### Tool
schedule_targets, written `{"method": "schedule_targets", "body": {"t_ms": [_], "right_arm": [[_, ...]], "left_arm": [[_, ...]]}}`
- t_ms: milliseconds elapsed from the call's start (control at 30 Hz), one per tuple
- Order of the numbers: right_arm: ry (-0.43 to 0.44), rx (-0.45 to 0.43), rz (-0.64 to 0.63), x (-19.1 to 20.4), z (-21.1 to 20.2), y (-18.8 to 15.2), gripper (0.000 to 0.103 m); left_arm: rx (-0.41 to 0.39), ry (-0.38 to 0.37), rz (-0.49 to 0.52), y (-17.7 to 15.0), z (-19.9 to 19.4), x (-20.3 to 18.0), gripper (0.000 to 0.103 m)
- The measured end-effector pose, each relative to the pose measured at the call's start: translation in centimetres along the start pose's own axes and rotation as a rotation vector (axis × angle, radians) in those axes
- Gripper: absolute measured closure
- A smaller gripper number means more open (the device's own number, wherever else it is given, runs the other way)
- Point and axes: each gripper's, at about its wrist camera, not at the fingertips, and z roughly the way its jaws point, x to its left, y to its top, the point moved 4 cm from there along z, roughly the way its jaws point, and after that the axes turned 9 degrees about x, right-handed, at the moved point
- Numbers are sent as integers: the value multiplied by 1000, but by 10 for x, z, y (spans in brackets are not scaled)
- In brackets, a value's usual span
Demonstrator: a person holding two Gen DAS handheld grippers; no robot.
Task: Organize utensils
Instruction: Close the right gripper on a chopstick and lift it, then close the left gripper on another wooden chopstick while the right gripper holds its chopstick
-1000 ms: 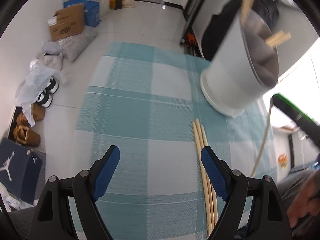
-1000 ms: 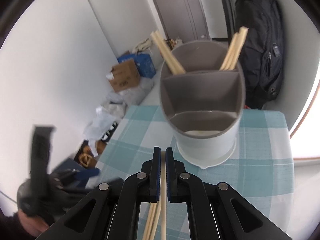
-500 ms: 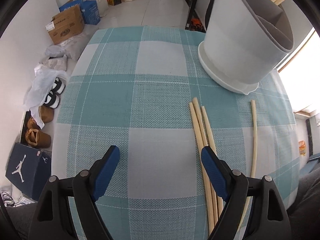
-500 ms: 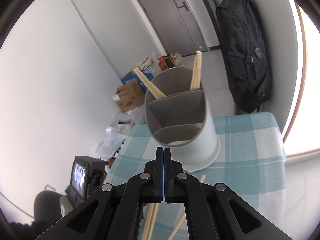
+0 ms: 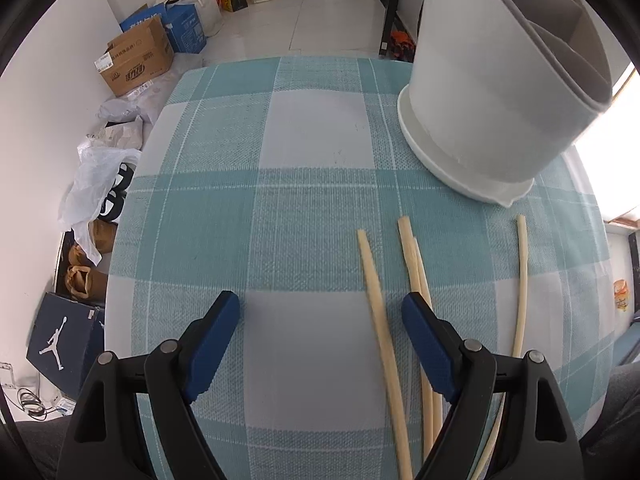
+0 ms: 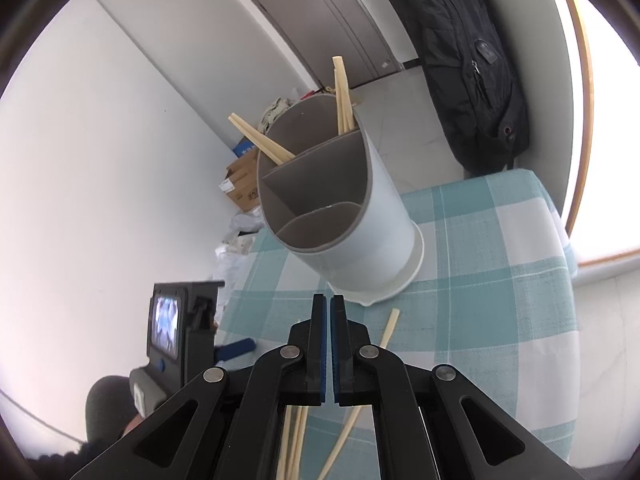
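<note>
Left wrist view: left gripper (image 5: 320, 312), jaws spread, straddles a pale wooden chopstick (image 5: 376, 300) on the checked surface (image 5: 260, 216); centring before closing seems wise.

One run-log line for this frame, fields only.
left claw: open, one chopstick between jaws, unpinched | right claw: shut, empty | holder: upright, chopsticks in back compartments | four loose on cloth

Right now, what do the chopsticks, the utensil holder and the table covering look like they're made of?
Chopsticks: pale, matte sticks, likely bamboo or wood, judging by colour alone. Utensil holder: smooth white shell with grey dividers and moulded base lip, probably plastic. Table covering: teal and white check with a visible weave, so a woven cloth; the fibre cannot be told.
</note>
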Motion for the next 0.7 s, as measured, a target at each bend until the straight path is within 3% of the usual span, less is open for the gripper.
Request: {"method": "schedule_targets", "body": {"t_ms": [167,200,333,467,700], "right_arm": [[-30,27,7,-8,3,-3,97],[-31,35,15,-11,4,-3,97],[-38,75,62,-24,12,-7,77],[-65,137,89,-32,26,-12,68],[-123,250,72,-28,64,-13,66]], "left_arm": [[-19,-7,23,5,-3,-6,65],[-23,-8,22,6,-4,-6,68],[-34,-19,25,7,-5,-6,99],[-47,-71,-1,7,-5,-3,102],[-64,-181,-59,9,-12,14,102]]}}
